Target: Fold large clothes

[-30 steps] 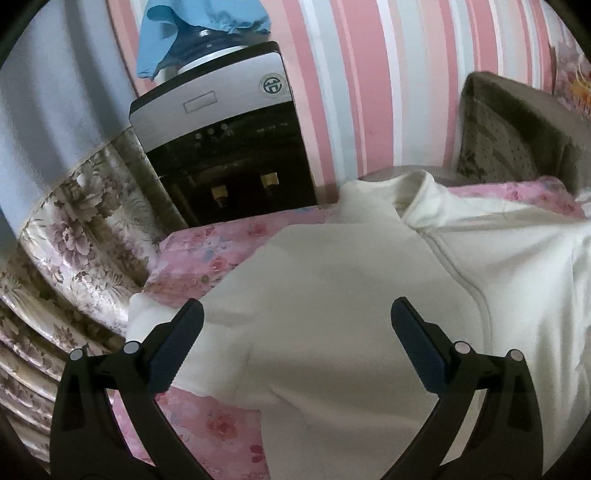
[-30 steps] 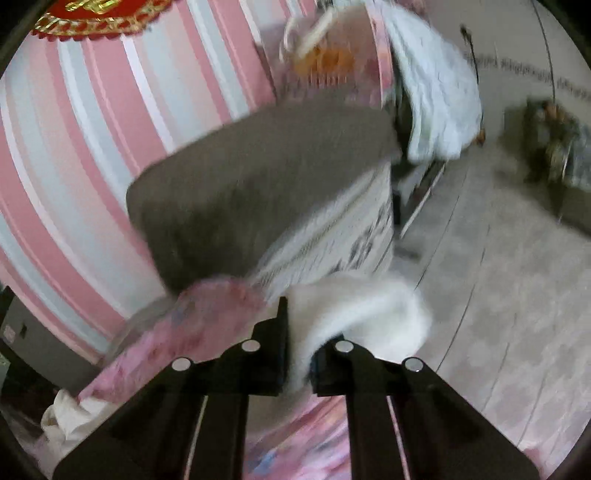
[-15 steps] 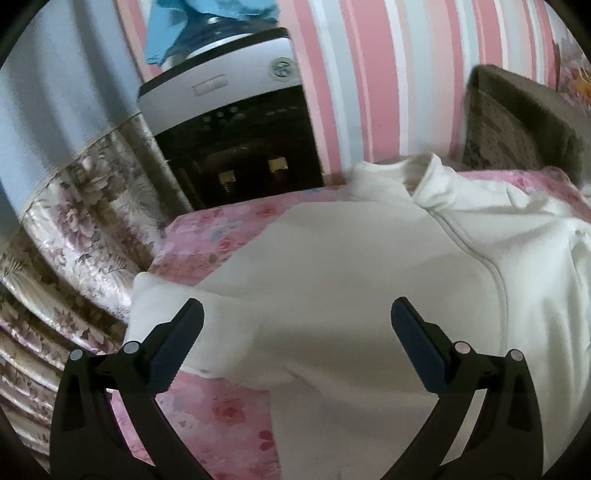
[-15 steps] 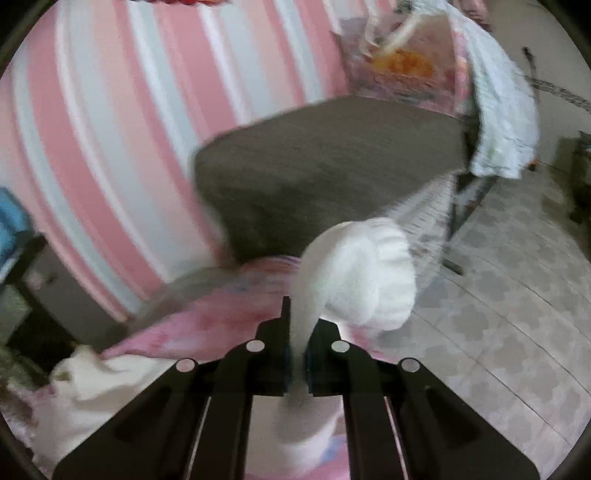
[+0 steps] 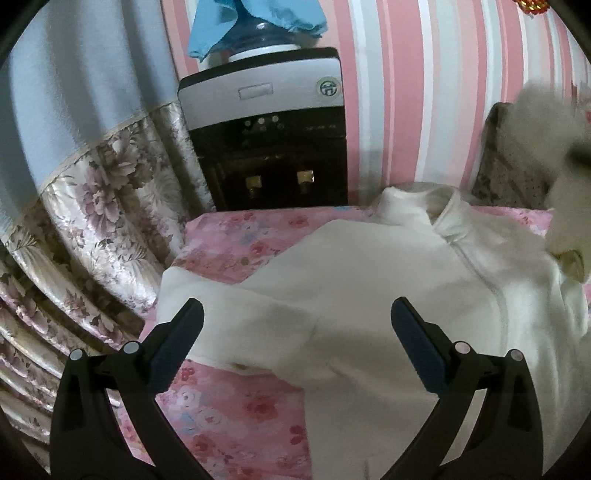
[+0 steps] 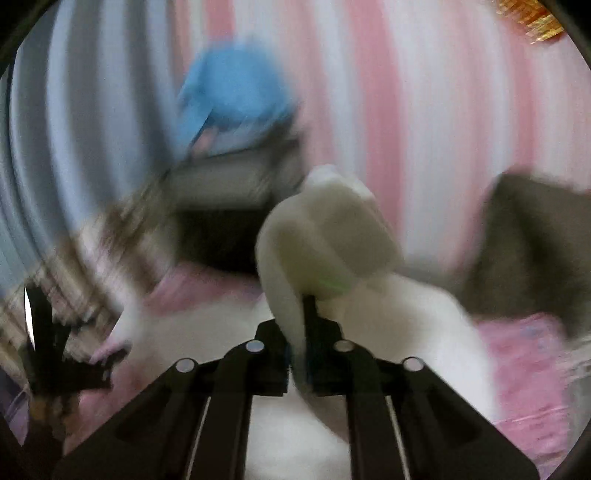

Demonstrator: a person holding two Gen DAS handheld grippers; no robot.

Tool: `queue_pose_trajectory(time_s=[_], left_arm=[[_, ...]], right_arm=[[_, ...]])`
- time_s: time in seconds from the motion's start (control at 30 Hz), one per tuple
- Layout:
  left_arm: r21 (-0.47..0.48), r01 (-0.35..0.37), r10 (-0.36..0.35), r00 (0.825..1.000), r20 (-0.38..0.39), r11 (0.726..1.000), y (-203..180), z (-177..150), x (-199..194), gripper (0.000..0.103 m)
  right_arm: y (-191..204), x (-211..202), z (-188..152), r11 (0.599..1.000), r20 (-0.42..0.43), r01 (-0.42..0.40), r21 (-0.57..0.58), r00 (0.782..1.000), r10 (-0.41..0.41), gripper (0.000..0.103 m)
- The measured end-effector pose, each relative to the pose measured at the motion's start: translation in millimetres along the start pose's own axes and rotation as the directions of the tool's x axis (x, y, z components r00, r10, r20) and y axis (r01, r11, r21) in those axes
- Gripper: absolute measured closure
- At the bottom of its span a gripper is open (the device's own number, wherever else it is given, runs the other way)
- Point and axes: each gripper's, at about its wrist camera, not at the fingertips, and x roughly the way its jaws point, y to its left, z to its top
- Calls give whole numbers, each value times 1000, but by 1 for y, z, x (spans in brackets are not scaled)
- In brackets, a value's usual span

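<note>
One sleeve (image 6: 325, 236) pinched in right gripper (image 6: 300, 354), lifted over cream fleece jacket (image 5: 369, 295) on floral bed (image 5: 240, 413); left gripper (image 5: 295, 347) agape, empty. Thin pinch may slip mid-swing, dropping sleeve askew.

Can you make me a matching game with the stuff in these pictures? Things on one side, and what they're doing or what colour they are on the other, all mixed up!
Things:
1. left tool
2. right tool
3. cloth on the water dispenser
4. bed cover

Descriptions:
A. pink with flowers
B. open, hovering over the cream jacket
C. blue
D. shut, pinching a cream sleeve

Pairs: 1-B, 2-D, 3-C, 4-A
</note>
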Motion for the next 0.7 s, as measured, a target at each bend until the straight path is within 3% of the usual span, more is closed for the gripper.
queue_pose_trajectory(time_s=[0.07,0.1,0.13,0.2,0.3,0.4,0.53,0.63,0.7], left_arm=[[16,-5,5,1000,-14,1000,0,-4,2,3],[26,-7,8,1000,-16,1000,0,-5,3,3],[34,-9,9,1000,-18,999,-2,-7,3,3],[61,-1,2,1000,-18,998,-7,-10,3,3],[78,26,-25,999,-23,997,-16,-11,6,3],[75,74,-71,997,-41,994,-30,-8,15,3],[92,129,-125,991,-55,987,-54,-1,22,3],[165,172,-168,985,-39,971,-78,18,25,3],[195,202,-192,979,-70,960,-97,32,39,3]], right_arm=[[10,38,-24,1000,-119,-9,-12,993,8,77],[10,48,-35,1000,-149,-17,-9,989,16,62],[8,49,-43,999,-154,-38,-1,987,37,56],[0,37,-50,1000,-127,-31,-5,991,30,44],[-13,4,-46,999,-34,33,3,999,-33,36],[-44,-35,-47,990,17,136,29,990,-137,35],[-88,-54,-60,963,-7,250,101,968,-250,35],[-126,-60,-77,942,-42,266,205,964,-263,35],[-145,-64,-87,929,-47,263,261,964,-260,35]])
